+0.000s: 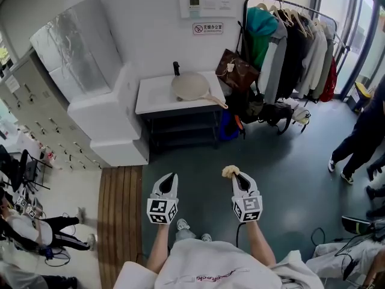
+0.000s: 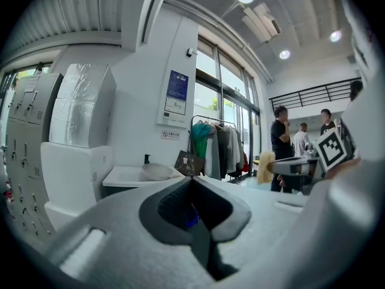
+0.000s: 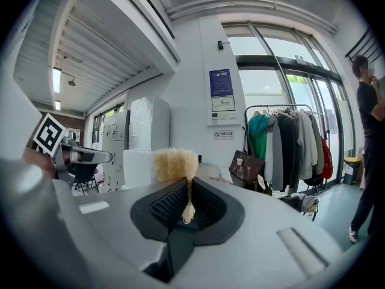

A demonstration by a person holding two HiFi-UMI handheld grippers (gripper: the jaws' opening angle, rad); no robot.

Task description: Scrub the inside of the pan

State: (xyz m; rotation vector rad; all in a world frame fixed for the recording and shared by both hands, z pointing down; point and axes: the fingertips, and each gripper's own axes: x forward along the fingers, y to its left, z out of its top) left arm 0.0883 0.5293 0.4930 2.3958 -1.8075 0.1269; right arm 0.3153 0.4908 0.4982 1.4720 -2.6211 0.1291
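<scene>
A pale round pan (image 1: 191, 87) with a wooden handle rests on a white sink table (image 1: 155, 96) against the far wall; it also shows small in the left gripper view as the pan (image 2: 157, 171). My right gripper (image 1: 239, 174) is shut on a tan fibrous scrubber (image 1: 230, 171), whose tuft (image 3: 175, 164) sticks out past the closed jaws. My left gripper (image 1: 168, 182) is shut with nothing in it, its jaws pressed together (image 2: 192, 188). Both grippers are held over the grey floor, well short of the sink.
A clothes rack (image 1: 295, 47) with hanging coats and a brown bag (image 1: 236, 70) stands right of the sink. White wrapped appliances (image 1: 99, 95) stand to its left. People stand at the right (image 1: 361, 137); a wooden floor strip (image 1: 119, 215) runs at left.
</scene>
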